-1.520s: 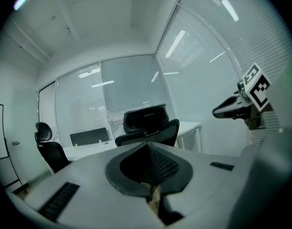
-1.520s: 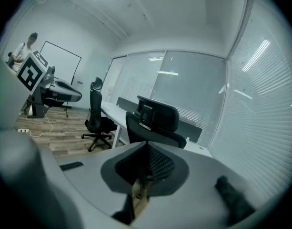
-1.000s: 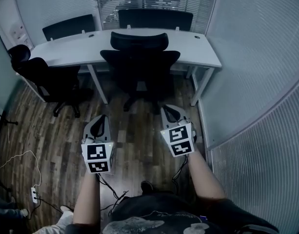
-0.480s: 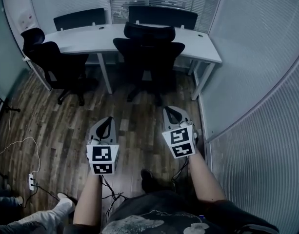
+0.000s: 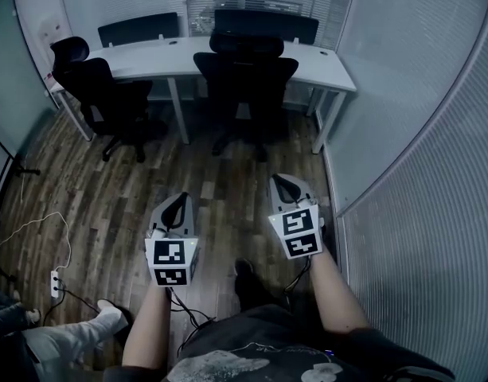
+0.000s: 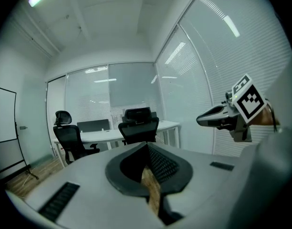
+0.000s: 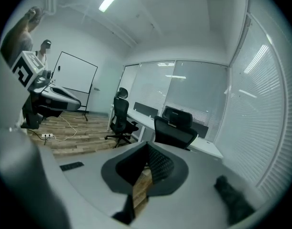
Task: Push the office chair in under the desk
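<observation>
The black office chair [image 5: 245,74] stands with its seat tucked under the white desk [image 5: 323,62], its backrest against the desk's front edge. Both grippers hang over the wooden floor well short of the chair and touch nothing. My left gripper [image 5: 180,200] is shut and empty. So is my right gripper [image 5: 284,183], a little further forward. In the left gripper view the chair [image 6: 138,124] shows far beyond the shut left gripper [image 6: 148,149]. The right gripper view has the chair [image 7: 176,127] at the desk [image 7: 210,149] beyond the shut right gripper [image 7: 146,150].
A second black chair [image 5: 104,94] stands at the desk's left end. Frosted glass walls [image 5: 419,134] close the right side. A power strip [image 5: 56,282] and cables lie on the floor at lower left, beside a person's legs [image 5: 60,341]. A whiteboard [image 7: 76,82] stands further left.
The view has drawn back from the desk, so the chair and desk sit farther up the picture. Both grippers moved back with it. A person's legs came into view at lower left.
</observation>
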### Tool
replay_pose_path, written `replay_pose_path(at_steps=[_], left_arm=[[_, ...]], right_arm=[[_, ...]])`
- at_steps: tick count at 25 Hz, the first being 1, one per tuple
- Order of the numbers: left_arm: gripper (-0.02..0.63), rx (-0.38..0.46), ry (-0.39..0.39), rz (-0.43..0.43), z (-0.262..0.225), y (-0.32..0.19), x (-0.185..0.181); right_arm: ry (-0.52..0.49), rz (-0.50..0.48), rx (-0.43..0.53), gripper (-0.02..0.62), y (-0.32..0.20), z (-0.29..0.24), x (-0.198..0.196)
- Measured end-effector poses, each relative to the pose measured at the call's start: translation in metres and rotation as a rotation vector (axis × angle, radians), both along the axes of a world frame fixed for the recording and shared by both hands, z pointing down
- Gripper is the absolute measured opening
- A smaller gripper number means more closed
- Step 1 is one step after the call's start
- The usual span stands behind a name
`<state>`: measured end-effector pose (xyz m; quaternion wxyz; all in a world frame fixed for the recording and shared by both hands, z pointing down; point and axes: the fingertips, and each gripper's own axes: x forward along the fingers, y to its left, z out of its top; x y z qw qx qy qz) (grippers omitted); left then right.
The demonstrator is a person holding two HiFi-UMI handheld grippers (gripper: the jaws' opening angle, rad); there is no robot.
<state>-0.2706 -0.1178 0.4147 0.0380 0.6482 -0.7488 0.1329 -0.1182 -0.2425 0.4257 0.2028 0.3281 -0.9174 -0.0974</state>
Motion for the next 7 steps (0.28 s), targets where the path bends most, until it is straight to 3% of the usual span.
replay_pose_path(at_steps=[7], left_arm=[[0.012,-0.008,0.024,-0.003,0.009,0.067,0.025]], right_arm=[[0.012,0.002,-0.014,0.021,0.071,0.012,0.03]])
